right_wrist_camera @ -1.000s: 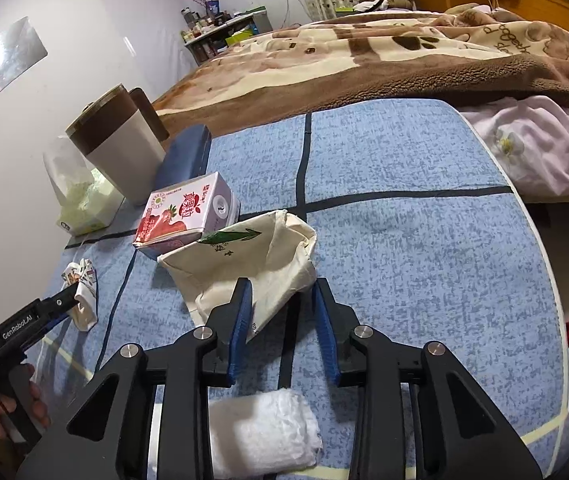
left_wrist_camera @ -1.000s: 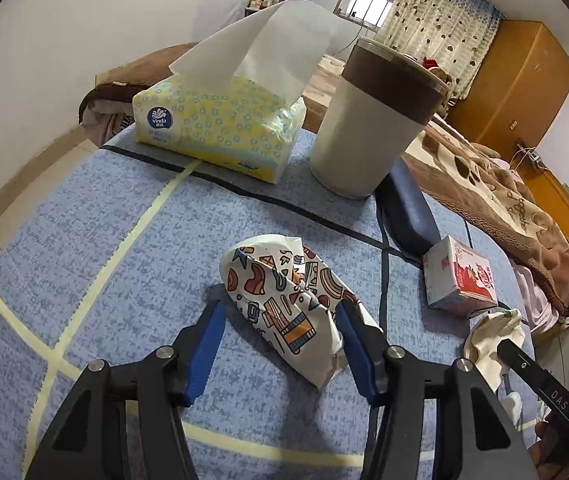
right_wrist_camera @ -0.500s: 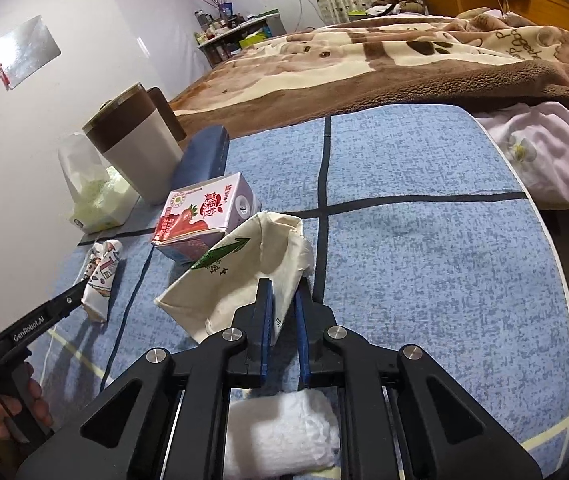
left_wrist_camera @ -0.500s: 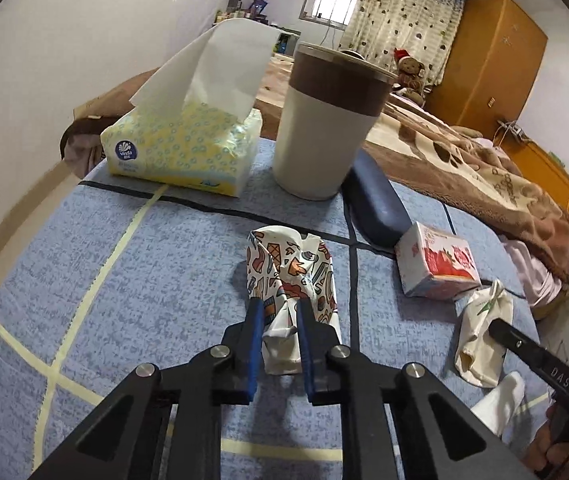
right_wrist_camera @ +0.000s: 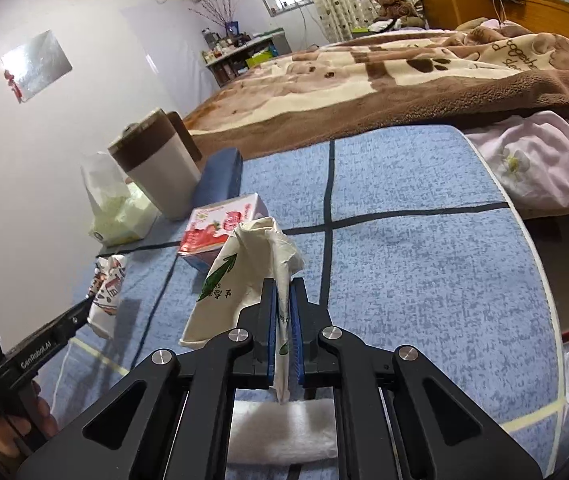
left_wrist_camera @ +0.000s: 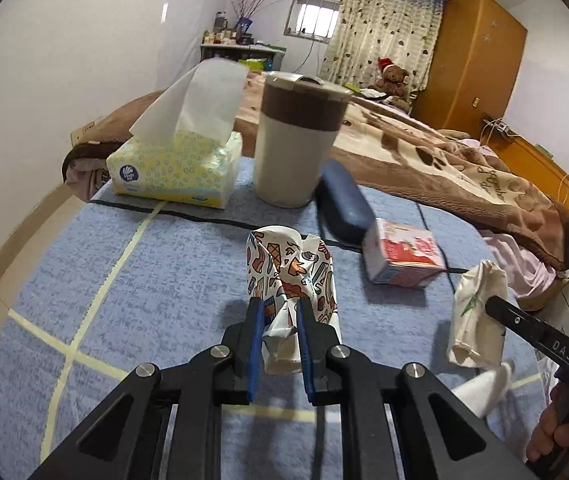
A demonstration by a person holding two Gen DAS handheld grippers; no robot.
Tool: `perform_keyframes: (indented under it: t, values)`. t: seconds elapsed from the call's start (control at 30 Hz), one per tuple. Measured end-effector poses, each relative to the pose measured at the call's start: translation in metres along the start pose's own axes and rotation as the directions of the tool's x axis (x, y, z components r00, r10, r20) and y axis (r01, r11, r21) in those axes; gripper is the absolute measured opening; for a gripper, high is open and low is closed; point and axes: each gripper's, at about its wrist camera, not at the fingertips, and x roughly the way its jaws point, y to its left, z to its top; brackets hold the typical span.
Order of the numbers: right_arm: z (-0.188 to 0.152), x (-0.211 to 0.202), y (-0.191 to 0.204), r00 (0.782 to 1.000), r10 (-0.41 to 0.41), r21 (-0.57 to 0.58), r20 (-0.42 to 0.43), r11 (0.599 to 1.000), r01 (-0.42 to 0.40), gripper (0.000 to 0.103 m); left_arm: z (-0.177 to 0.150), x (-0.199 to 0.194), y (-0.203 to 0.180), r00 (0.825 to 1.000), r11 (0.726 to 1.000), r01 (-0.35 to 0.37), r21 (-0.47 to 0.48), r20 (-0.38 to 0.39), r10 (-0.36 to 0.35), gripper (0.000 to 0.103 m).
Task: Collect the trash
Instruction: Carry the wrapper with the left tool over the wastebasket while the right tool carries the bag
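My left gripper [left_wrist_camera: 279, 312] is shut on a crushed paper cup with a colourful print [left_wrist_camera: 290, 268] and holds it above the blue table [left_wrist_camera: 132, 296]. My right gripper [right_wrist_camera: 282, 304] is shut on a flattened cream paper cup with a green leaf print [right_wrist_camera: 244, 272], also lifted off the table. Each gripper shows in the other view: the cream cup [left_wrist_camera: 474, 320] at the right, the printed cup [right_wrist_camera: 106, 292] at the left. A red and white strawberry milk carton [left_wrist_camera: 402, 258] lies on the table between them; it also shows in the right wrist view [right_wrist_camera: 220, 228].
A brown and cream lidded bin [left_wrist_camera: 298, 140] stands at the back of the table, with a yellow tissue pack [left_wrist_camera: 174, 168] to its left and a dark blue case [left_wrist_camera: 342, 208] to its right. A white rolled cloth [right_wrist_camera: 280, 434] lies under my right gripper. A bed [right_wrist_camera: 424, 76] lies beyond.
Both grippers have closed on their cups and lifted them off the table. The cups now hang upright in the jaws.
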Motion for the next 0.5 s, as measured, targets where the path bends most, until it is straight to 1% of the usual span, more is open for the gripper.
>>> perform_keyframes:
  t: [0.13, 0.23, 0.33, 0.5]
  values:
    - [0.001, -0.014, 0.001, 1.000, 0.000, -0.005, 0.025, 1.000, 0.000, 0.007, -0.003, -0.017, -0.011, 1.000, 1.000, 0.019, 0.020, 0.018, -0.019, 0.017]
    - [0.001, -0.029, 0.000, 0.998, 0.005, 0.000, 0.059, 1.000, -0.005, 0.007, -0.005, -0.033, -0.021, 0.999, 0.999, 0.032, 0.035, 0.037, -0.033, 0.017]
    - [0.001, -0.041, -0.002, 0.997, 0.009, 0.002, 0.082, 1.000, -0.010, 0.007, -0.007, -0.050, -0.030, 0.997, 0.998, 0.041, 0.046, 0.066, -0.044, 0.017]
    - [-0.002, -0.067, -0.004, 0.993, 0.009, -0.001, 0.117, 1.000, -0.008, 0.007, -0.014, -0.074, -0.049, 0.993, 0.995, 0.060, 0.074, 0.093, -0.067, 0.017]
